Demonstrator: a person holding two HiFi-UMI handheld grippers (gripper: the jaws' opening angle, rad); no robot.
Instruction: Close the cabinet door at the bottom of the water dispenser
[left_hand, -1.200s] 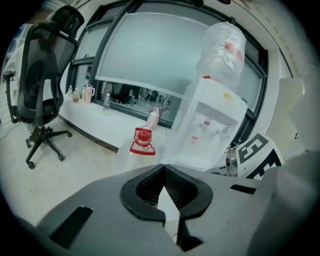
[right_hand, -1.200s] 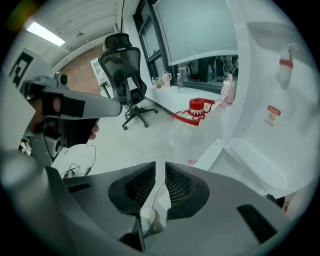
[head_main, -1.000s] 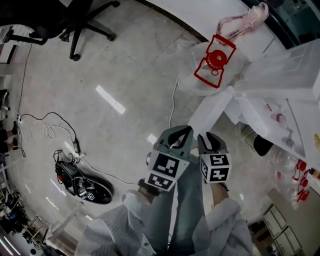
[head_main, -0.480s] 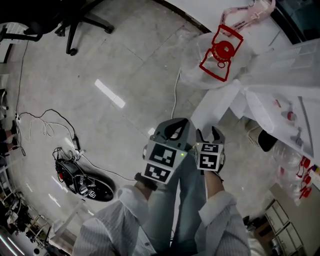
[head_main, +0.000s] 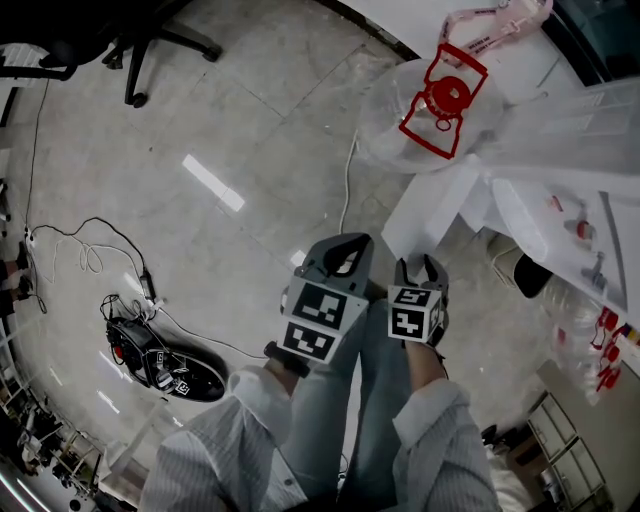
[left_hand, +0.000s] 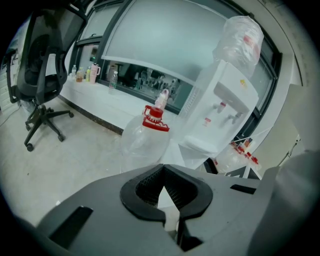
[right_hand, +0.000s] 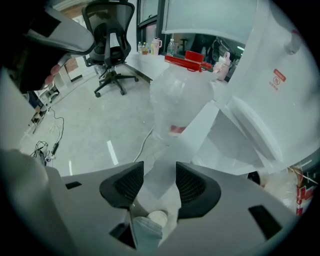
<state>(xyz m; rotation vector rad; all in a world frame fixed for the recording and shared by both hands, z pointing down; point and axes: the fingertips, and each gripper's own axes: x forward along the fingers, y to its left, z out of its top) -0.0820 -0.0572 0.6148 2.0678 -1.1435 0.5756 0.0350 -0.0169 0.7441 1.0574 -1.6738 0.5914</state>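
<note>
since your right tool (right_hand: 159, 172) has just been opening and now stands wide with nothing between its jaws, you can use it as a pusher rather than a clamp. your left tool (left_hand: 162, 167) is closed tip to tip on nothing; hold it clear of the swing. just beyond the right tool, the flat white cabinet door (right_hand: 196, 129) stands open at the foot of the tall white water dispenser (right_hand: 280, 75), near the clear plastic water bottle with the red handle (right_hand: 180, 97). i'd lay a jaw flat on the door's outer face near its free edge. then push steadily toward the cabinet until the door seats.
</note>
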